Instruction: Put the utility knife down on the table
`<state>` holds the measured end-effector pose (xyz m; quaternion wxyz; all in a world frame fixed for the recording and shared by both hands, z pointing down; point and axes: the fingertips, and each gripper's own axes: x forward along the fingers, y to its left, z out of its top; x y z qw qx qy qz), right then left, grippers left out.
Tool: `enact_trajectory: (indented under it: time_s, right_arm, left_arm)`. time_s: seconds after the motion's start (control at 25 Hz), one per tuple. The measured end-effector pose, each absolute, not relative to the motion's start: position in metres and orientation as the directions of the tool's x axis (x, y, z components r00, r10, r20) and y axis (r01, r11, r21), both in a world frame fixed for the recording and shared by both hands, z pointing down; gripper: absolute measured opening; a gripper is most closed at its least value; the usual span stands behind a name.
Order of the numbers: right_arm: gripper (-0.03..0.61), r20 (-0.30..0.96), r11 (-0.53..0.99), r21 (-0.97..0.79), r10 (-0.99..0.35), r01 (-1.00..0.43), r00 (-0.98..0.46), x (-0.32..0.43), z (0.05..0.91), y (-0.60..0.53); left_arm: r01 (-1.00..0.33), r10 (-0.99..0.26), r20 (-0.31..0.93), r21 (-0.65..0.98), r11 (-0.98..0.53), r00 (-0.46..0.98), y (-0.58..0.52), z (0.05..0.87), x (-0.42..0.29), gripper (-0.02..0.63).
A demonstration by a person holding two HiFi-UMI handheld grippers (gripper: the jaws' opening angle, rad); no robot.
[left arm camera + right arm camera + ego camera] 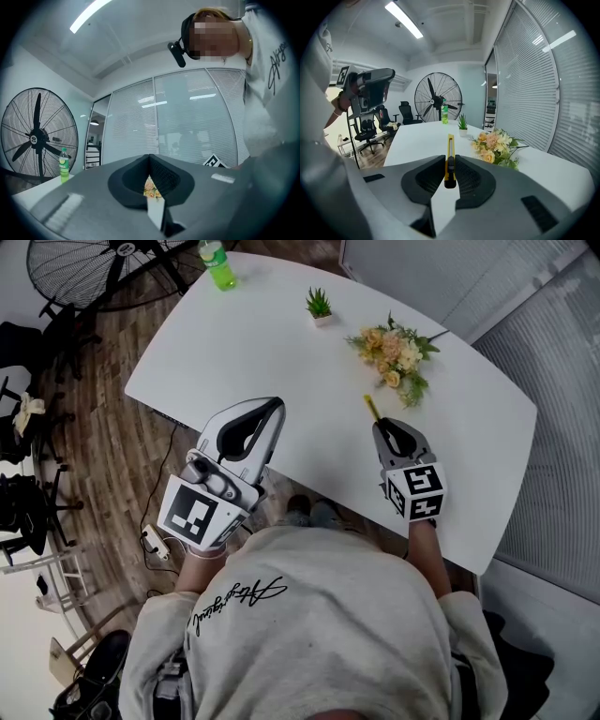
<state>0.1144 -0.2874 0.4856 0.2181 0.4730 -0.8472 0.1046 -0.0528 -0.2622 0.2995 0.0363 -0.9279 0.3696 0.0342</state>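
Note:
A yellow utility knife (450, 154) with a black slider is clamped between the pads of my right gripper (450, 169), its blade end pointing away over the white table (417, 136). In the head view the knife (372, 408) sticks out ahead of the right gripper (394, 434), which hangs over the near side of the table (281, 343), left of the flowers. My left gripper (267, 411) is raised at the table's near edge with its jaws together and nothing between them. In the left gripper view its fingertips (149, 161) meet.
A bouquet of peach and cream flowers (394, 354) lies just beyond the right gripper. A small potted plant (319, 305) and a green bottle (218, 264) stand at the far side. A large floor fan (103, 268) and office chairs (370, 129) stand off the table.

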Motion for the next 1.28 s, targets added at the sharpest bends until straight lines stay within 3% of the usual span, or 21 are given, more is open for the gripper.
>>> enact_trajectory:
  time_s: [1.28]
  right_arm:
    - [0.064,0.653,0.576,0.092,-0.651,-0.812,-0.388,0.121,0.561,-0.299]
  left_arm:
    - [-0.714,-0.711,-0.063,-0.045,-0.699,0.700,-0.265,0.309,-0.062,-0.002]
